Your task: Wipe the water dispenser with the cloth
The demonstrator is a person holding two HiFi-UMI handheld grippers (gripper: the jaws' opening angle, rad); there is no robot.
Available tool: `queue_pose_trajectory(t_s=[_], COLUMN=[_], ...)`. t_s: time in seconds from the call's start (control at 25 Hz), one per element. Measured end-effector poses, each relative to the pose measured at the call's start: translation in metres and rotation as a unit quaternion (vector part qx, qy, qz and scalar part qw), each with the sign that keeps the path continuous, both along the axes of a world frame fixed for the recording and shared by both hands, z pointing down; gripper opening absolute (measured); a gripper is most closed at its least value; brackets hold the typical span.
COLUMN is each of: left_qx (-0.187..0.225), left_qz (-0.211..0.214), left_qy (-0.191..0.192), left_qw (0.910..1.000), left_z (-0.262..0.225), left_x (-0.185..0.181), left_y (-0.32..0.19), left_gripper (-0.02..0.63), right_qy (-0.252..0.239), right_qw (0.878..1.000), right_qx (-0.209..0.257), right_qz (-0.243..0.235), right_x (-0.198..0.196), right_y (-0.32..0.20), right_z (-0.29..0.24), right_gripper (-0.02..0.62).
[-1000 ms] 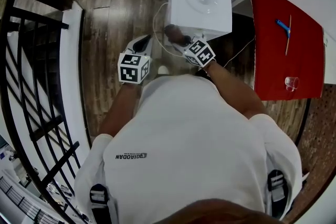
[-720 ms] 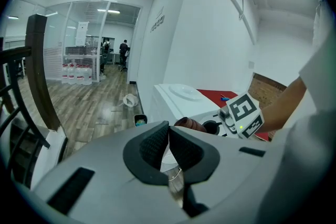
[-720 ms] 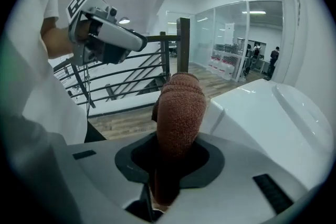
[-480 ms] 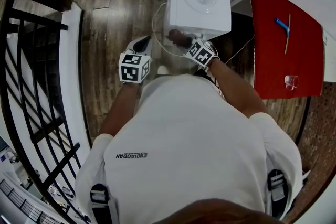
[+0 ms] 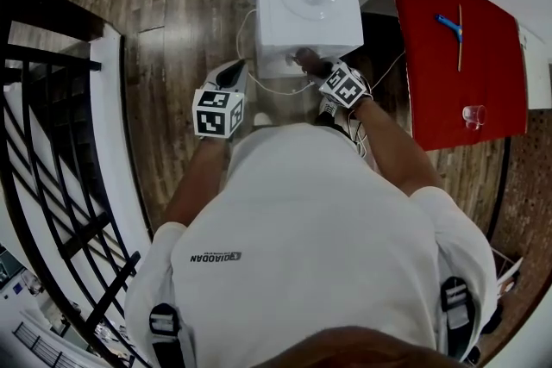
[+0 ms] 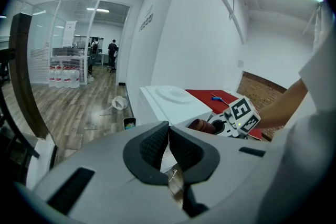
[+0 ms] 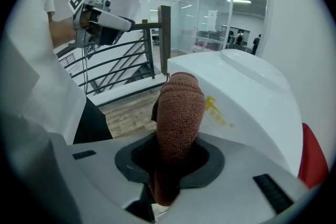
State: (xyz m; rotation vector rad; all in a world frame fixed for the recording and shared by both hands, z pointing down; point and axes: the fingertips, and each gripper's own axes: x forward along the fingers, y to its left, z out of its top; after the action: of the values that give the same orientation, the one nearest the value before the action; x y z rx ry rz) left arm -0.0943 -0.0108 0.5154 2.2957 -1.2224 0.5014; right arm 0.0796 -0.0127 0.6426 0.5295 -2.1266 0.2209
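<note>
Since a second ago the right tongs [image 5: 304, 59] have slid the cloth from the near left corner of the dispenser's front toward its middle. Nearest the person's white shirt, the left tongs [image 5: 234, 71] hang off to the left of the machine, their dark pads [image 6: 152, 145] pressed together with nothing between them. The right tongs [image 7: 175, 157] are clamped on the rolled reddish-brown knitted cloth [image 7: 180, 110], which stands up out of the jaws and presses against the upper front of the white box-shaped water dispenser [image 5: 306, 4], beside a small yellow mark on its face. A thin white cable [image 5: 259, 84] loops down the dispenser's front to the brown wood-plank floor [image 5: 172, 30]. To the right stands a red worktop [image 5: 431, 73] carrying a small blue tool [image 5: 447, 23], a thin pale stick [image 5: 460, 37] and a clear glass [image 5: 472, 114]. On the left runs a black metal stair railing [image 5: 52, 142]. Farther off, the left gripper view shows a glass-walled room with people standing well away.
</note>
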Motion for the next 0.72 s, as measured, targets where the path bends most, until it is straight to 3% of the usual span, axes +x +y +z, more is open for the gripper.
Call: queue_pose_trajectory(t_s=[0.48, 0.72], left_qx=[-0.003, -0.005], left_qz=[0.021, 0.033], left_qy=[-0.002, -0.004], left_qw=[0.9998, 0.9994], left_z=[0.004, 0.005], left_x=[0.01, 0.016], left_y=[0.0, 0.003], left_gripper=[0.002, 0.002], right_qy=[0.009, -0.028], right_qw=[0.994, 0.975], right_qx=[0.0, -0.023], right_qz=[0.107, 0.218], right_x=[0.079, 0.118], right_y=[-0.008, -0.009], right_z=[0.002, 0.008], right_gripper=[0.066, 0.066])
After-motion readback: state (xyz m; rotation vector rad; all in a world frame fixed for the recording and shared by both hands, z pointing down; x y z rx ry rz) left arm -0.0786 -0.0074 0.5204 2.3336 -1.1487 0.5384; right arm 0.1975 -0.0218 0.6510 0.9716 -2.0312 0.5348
